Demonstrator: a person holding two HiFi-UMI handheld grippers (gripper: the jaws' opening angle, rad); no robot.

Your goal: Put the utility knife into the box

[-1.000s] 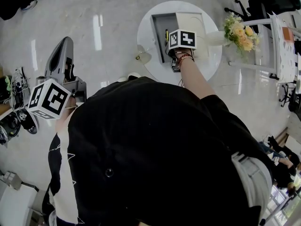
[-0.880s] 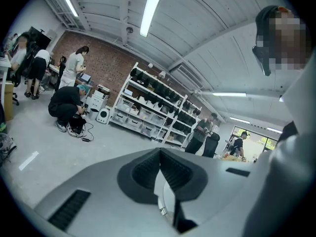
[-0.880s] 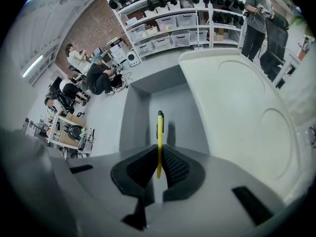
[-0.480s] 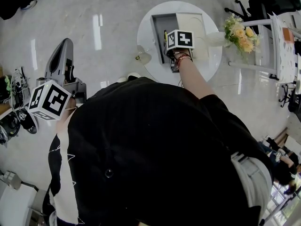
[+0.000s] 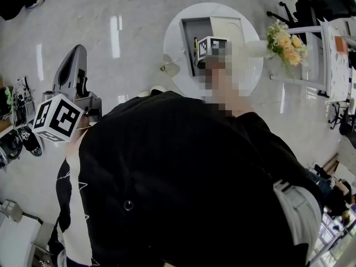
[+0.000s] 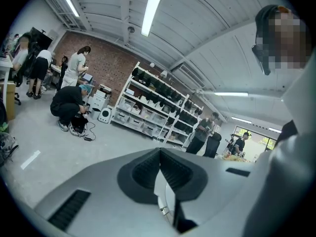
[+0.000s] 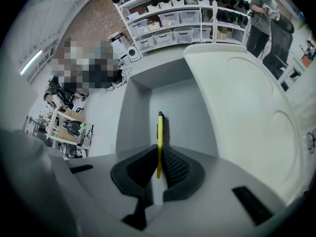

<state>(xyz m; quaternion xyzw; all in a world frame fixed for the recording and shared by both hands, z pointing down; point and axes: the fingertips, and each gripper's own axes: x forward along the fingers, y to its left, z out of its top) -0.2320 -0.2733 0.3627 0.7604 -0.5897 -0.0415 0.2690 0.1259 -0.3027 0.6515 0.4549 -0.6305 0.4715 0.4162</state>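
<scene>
A grey box [image 5: 192, 29] lies open on a round white table [image 5: 178, 77], its cream lid [image 5: 228, 25] folded out to the right. My right gripper [image 7: 159, 152] is shut on the yellow utility knife [image 7: 159, 132], which it holds edge-on, tip pointing forward over the box's grey inside [image 7: 182, 107]. In the head view the knife [image 5: 196, 42] shows just left of the right gripper's marker cube [image 5: 214, 47], above the box. My left gripper [image 5: 72, 71] is held far from the table at the left, shut on nothing, pointing out into the room.
A vase of yellow flowers [image 5: 283, 38] stands at the table's right edge, beside a white rack [image 5: 317, 49]. A small pale object [image 5: 168, 67] lies on the floor left of the table. Bags and gear [image 5: 16, 132] sit far left. Shelves [image 6: 158, 107] and people [image 6: 69, 107] stand beyond.
The right gripper has drifted very slightly left over the box with the knife still in it. The left gripper has not moved.
</scene>
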